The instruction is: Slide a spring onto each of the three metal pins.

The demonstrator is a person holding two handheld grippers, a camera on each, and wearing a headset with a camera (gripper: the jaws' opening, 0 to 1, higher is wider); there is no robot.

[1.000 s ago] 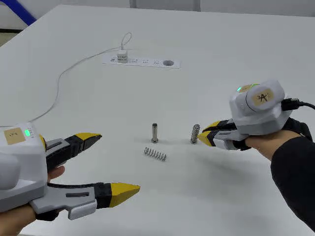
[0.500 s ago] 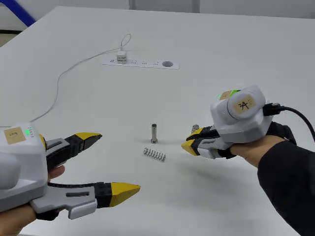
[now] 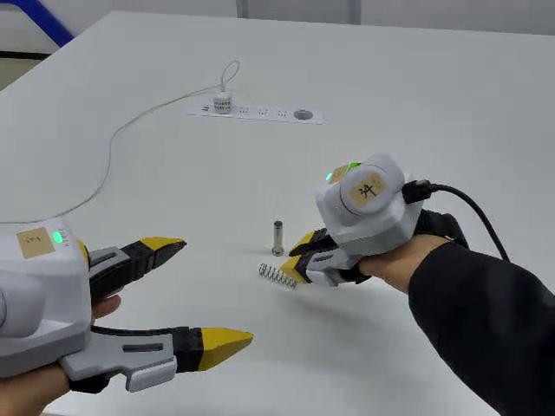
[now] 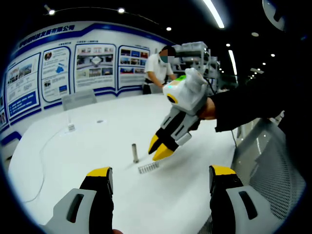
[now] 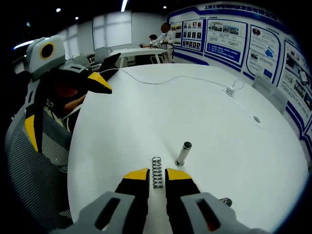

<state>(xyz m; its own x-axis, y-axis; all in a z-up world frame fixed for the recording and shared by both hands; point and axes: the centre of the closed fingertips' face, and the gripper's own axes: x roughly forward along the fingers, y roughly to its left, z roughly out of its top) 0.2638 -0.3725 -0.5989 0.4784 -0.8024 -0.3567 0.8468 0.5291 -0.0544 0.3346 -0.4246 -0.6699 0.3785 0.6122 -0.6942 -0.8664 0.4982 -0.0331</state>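
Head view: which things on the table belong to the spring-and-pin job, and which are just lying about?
Job: loose spring, upright metal pin, right tongs, left tongs.
Lying about: power strip, white plug, white cable.

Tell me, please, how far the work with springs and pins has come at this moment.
Done: no finished pin is clear to see; the upright pin is bare. In hand: the right gripper has its slightly parted jaws on either side of the loose spring lying on the table, not clearly clamped. The left gripper is open, off to the side. Left: seat this spring on the pin, then the others.
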